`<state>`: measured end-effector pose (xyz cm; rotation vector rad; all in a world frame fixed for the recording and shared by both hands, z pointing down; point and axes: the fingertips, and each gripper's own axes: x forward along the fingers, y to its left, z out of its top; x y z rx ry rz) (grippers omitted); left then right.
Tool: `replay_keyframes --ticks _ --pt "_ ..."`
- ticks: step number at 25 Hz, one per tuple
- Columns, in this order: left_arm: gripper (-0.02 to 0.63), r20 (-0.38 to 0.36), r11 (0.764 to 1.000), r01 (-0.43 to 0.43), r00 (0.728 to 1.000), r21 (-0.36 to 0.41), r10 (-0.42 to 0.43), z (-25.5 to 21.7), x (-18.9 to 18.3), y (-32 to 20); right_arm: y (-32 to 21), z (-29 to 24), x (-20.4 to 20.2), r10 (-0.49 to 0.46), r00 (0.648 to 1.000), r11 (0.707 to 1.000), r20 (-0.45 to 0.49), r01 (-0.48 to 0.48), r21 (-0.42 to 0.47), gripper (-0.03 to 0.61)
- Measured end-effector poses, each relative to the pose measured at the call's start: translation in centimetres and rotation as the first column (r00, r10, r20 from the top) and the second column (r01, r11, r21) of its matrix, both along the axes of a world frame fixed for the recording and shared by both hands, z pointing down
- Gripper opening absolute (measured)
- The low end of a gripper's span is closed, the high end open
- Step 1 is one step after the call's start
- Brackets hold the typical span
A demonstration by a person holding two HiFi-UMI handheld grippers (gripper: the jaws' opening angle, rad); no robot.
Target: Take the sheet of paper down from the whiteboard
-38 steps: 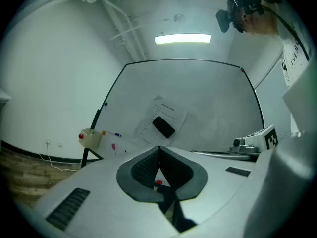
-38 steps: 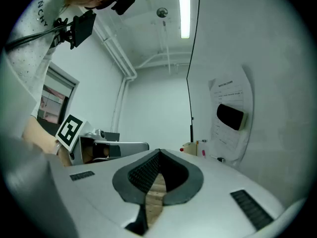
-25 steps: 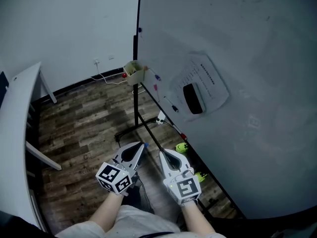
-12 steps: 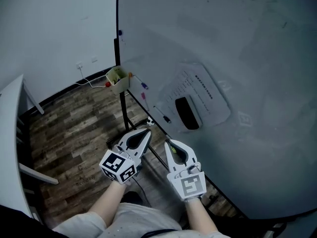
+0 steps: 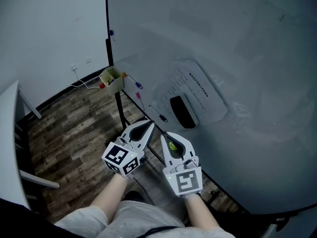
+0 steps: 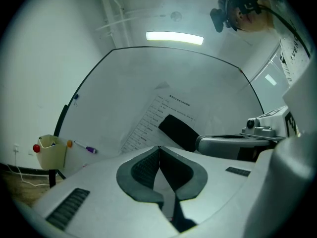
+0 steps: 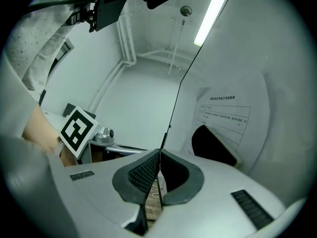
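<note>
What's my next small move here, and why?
Probably open the right gripper and ease it toward the black eraser that seems to pin the sheet of paper to the whiteboard: it and the left gripper are shut, empty, short of the board.

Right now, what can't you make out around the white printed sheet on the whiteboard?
Print on the white paper sheet: too small to read, every view.
Sheet's lower edge: left gripper view, behind the left gripper.
Paper beneath the black oblong eraser: covered, every view.
Contents of the beige cup: too small, head view.
</note>
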<state>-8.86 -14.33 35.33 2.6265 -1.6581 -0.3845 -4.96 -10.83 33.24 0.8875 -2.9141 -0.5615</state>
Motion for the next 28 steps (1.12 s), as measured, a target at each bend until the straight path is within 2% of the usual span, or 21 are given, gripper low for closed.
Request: replay_keyframes --ticks 5,14,17,24,28 --pt "0.014 0.004 1.0 0.004 1.0 0.004 -0.004 -0.7 0.1 -0.3 -0.4 -0.5 0.6 0.024 1.0 1.0 0.012 -0.024 0.009 0.018" --pt "0.014 0.019 1.0 -0.009 1.0 0.021 0.009 -1.2 0.4 -0.8 -0.5 -1.2 0.4 0.003 0.999 1.0 0.032 -0.003 0.023 0.018" --pt "0.014 0.024 1.0 -0.014 1.0 0.026 0.014 -1.4 0.4 -1.0 -0.6 -1.4 0.6 0.03 0.999 0.998 0.019 -0.031 0.048 0.018" --pt "0.015 0.029 0.999 -0.034 0.999 0.029 0.033 -1.6 0.3 -1.7 -1.1 -2.7 1.4 0.074 0.992 0.995 0.098 -0.08 0.062 0.018" --pt "0.015 0.029 0.999 -0.046 0.999 0.029 0.045 -1.7 0.5 -2.4 -1.5 -3.1 2.0 0.1 0.989 0.991 0.105 -0.108 0.075 0.018"
